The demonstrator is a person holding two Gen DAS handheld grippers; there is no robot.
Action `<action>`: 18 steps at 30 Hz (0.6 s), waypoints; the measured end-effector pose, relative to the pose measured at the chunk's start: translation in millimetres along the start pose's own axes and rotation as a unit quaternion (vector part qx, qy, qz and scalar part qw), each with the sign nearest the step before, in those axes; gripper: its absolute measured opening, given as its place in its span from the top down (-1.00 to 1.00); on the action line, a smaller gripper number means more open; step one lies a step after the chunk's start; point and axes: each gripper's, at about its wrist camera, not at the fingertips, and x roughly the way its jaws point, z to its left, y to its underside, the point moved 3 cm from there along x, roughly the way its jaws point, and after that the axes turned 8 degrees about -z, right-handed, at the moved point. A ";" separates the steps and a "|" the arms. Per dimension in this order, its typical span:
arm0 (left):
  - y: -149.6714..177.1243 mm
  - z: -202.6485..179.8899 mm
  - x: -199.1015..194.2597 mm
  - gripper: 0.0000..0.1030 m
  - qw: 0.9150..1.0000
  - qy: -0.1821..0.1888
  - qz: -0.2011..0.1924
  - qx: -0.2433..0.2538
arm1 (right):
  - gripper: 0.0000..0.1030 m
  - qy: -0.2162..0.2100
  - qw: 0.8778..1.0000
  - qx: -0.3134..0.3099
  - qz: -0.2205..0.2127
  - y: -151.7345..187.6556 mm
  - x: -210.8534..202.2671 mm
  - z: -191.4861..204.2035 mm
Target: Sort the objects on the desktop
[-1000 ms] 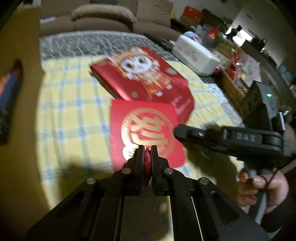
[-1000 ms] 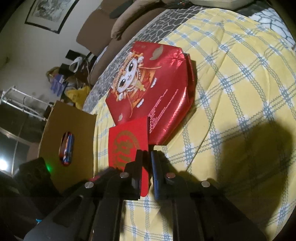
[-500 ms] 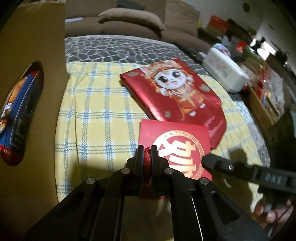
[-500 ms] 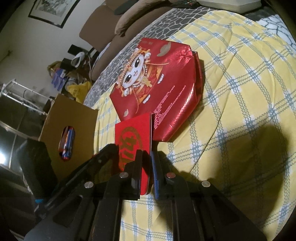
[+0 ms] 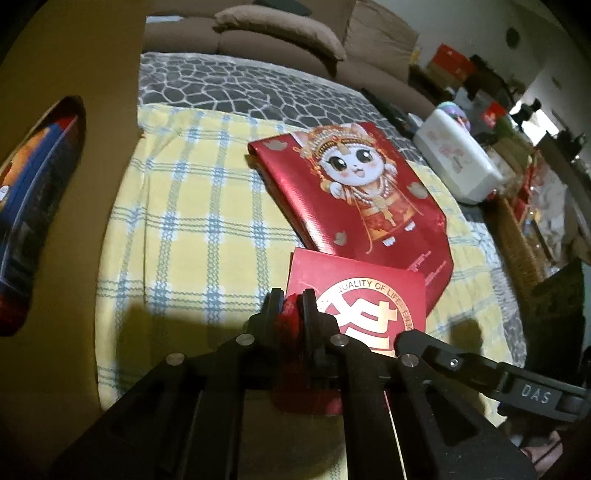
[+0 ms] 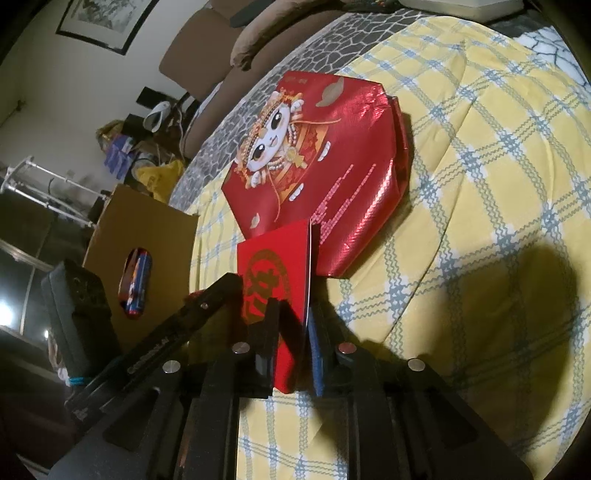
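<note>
A: We have the small red envelope (image 5: 354,295) right at the centre, gold round emblem on its face, its far edge overlapping the near end of the big red gift bag (image 5: 354,192) with the cartoon cat figure

B: And both tools are on it. Our left tool (image 5: 291,314) is pinched nearly shut, and there is red bunched between its tips, though we cannot tell for sure that it is the envelope's corner

A: From the right wrist view we see the envelope (image 6: 280,280) standing on edge between the fingers of the right tool (image 6: 291,332). Those jaws are opening; the envelope sits in the gap, against the left finger and seemingly clear of the blue-padded right one

B: So a loosening hold on the right, a tight one on the left

A: We can also see the right tool's arm (image 5: 480,373) crossing in from the lower right of the left view, with a bit of a hand (image 5: 546,454) beneath it

B: Outward from there, the gift bag (image 6: 317,162) lies flat on a yellow checked cloth (image 5: 192,229) over a grey pebble-patterned cover (image 5: 236,88)

A: To the left stands a cardboard box (image 6: 147,236) with an oval handle hole, a blue and red package showing through it. Beyond the cloth we have a brown sofa (image 5: 280,33), and a white container (image 5: 458,162) at the far right
</note>
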 end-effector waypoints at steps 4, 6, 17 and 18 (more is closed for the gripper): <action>1.4 0.0 -0.3 0.84 1.000 0.020 0.009 -0.012 | 0.63 -0.007 1.000 0.013 -0.004 -1.8 -4.8 -5.2; 2.6 0.4 -0.3 0.84 0.999 0.043 0.015 -0.030 | 0.55 -0.020 0.999 0.030 -0.006 -3.7 -8.9 -9.9; 6.4 -6.0 -2.0 0.84 0.996 0.066 0.033 -0.043 | 0.87 -0.030 0.999 0.031 -0.020 -8.6 -20.4 -5.9; 6.2 -6.1 -3.8 0.84 0.996 0.068 0.033 -0.041 | 0.90 -0.035 0.999 0.028 -0.024 -9.8 -24.3 -1.2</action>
